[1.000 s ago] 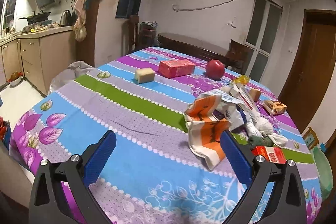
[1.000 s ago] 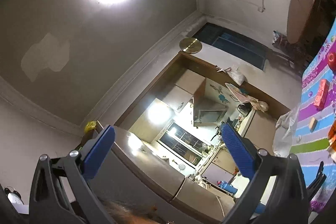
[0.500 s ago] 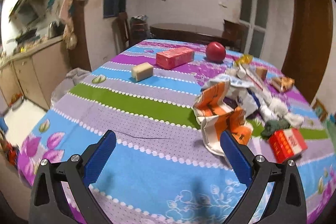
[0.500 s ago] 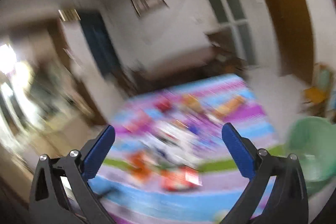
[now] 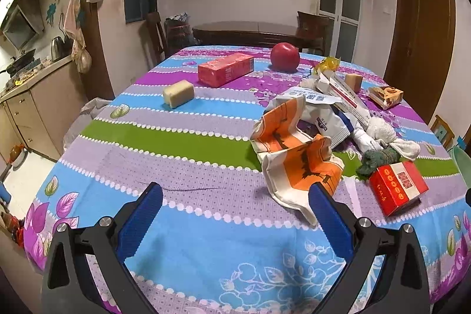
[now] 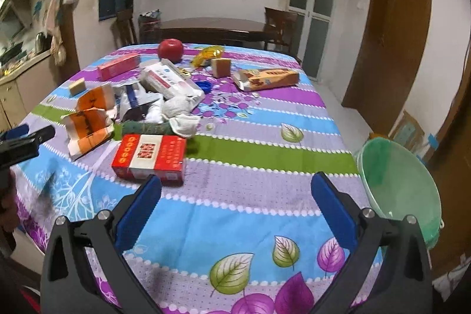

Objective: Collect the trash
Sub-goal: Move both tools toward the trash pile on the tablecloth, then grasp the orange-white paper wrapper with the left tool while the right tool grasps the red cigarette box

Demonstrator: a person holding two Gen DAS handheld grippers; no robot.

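Both claws wide open and empty: left gripper (image 5: 235, 208) faces the crumpled orange wrapper (image 5: 297, 158), judged light and floppy, best pinched at its raised near fold just ahead-right; right gripper (image 6: 235, 196) has the stiff red box (image 6: 150, 156) ahead-left.

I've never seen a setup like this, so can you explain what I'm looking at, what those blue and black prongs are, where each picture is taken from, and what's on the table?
The prongs are hand-held grippers, one in each of a person's hands, each with a camera looking along its two blue fingers. One picture is from the left gripper, the other from the right gripper. Both are open and hold nothing.

They hover over a table with a striped floral tablecloth. On it lie a crumpled orange and white bag, a red box, white cloths, a red apple and other packets. A green bin stands beside the table on the right.
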